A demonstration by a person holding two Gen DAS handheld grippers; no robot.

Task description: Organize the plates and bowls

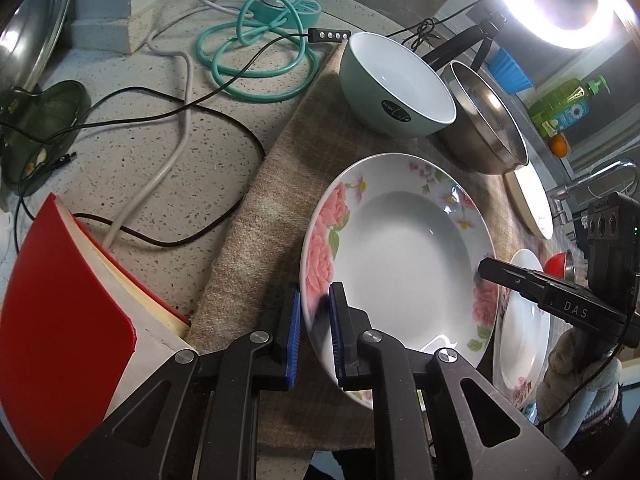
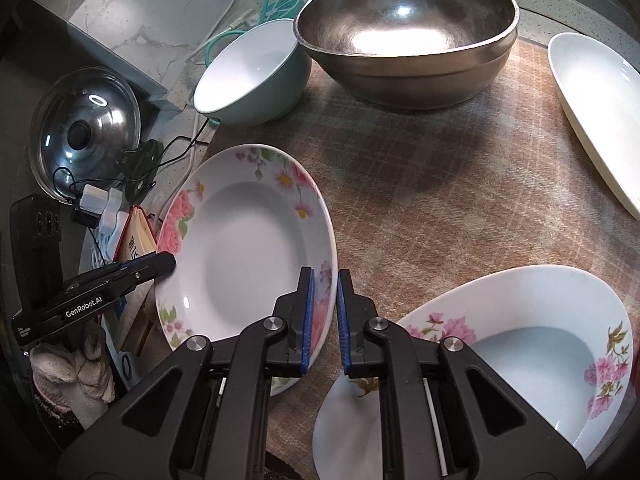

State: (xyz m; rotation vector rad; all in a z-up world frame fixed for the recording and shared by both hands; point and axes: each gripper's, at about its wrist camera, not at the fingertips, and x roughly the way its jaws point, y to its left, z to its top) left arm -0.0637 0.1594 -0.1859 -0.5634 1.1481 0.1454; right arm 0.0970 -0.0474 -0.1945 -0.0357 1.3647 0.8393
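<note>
We had both grippers, left gripper (image 1: 314, 334) and right gripper (image 2: 325, 320), clamped on opposite rims of the floral soup plate (image 1: 400, 248) on the mat (image 2: 440, 200). Nothing was stacked yet; the teal bowl (image 1: 394, 84), steel bowl (image 2: 404, 40) and second floral plate (image 2: 520, 344) sat apart.

- Rose plate (image 1: 400, 248): deep, white, pink roses round the rim. I see it on the checked cloth with its 9 o'clock and 3 o'clock rim edges clamped.
- Second floral plate (image 2: 520, 344): white, smaller pink flowers, flat on the cloth at 4 o'clock of the rose plate in my right view, just beside it.
- Mint bowl (image 1: 394, 84): white inside, upright, at 12 o'clock of the rose plate.
- Steel bowl (image 2: 404, 36): large, empty, upright, touching or nearly touching the mint bowl.
- Plain white plate (image 2: 596, 120): at 3 o'clock in my right view, well apart from the rest.
</note>
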